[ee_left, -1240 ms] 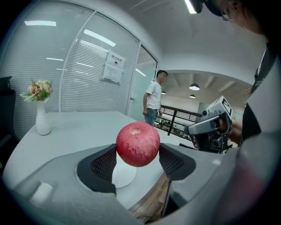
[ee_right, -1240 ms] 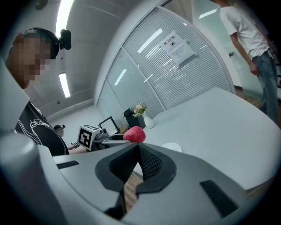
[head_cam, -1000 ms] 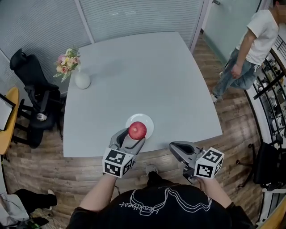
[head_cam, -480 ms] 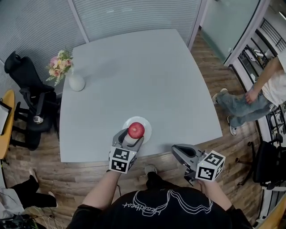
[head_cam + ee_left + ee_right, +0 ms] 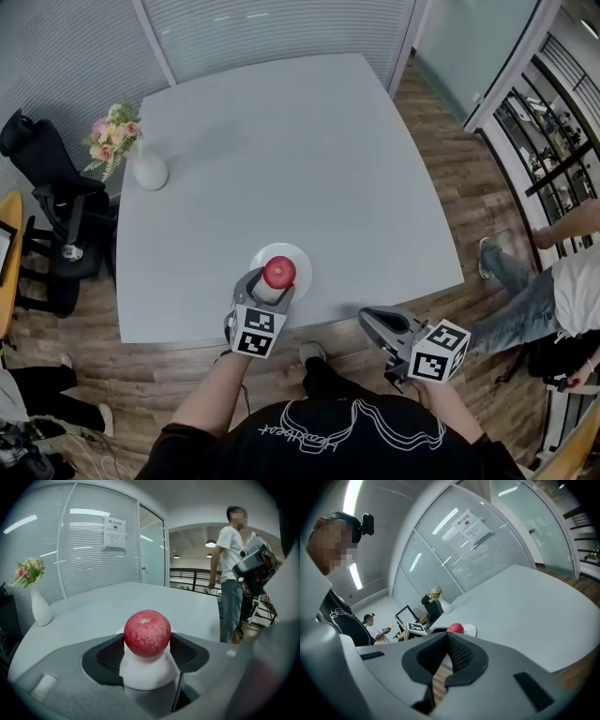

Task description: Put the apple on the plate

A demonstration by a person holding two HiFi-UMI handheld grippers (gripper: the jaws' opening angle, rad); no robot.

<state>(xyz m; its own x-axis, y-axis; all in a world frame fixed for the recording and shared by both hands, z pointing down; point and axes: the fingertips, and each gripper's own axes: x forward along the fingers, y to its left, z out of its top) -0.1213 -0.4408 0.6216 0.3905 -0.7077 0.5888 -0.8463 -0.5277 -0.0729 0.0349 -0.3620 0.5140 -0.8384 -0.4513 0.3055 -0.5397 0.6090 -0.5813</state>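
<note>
A red apple (image 5: 278, 272) sits between the jaws of my left gripper (image 5: 274, 284), which is shut on it. It hangs over the near part of a small white plate (image 5: 298, 257) by the front edge of the grey table (image 5: 309, 141). In the left gripper view the apple (image 5: 146, 633) fills the gap between the black pads, with the white plate (image 5: 147, 671) showing under it; I cannot tell if they touch. My right gripper (image 5: 375, 323) is off the table's front edge, shut with nothing in it. The right gripper view shows its jaws (image 5: 447, 637) closed, with the apple (image 5: 455, 628) and plate (image 5: 469, 630) beyond them.
A white vase of flowers (image 5: 148, 171) stands at the table's far left corner. A black office chair (image 5: 52, 216) is left of the table. A person (image 5: 562, 281) is on the wooden floor at the right.
My left gripper keeps the apple over the plate's near part, almost unmoved. The person at the right has walked nearer along the right side. The right gripper has stayed put.
</note>
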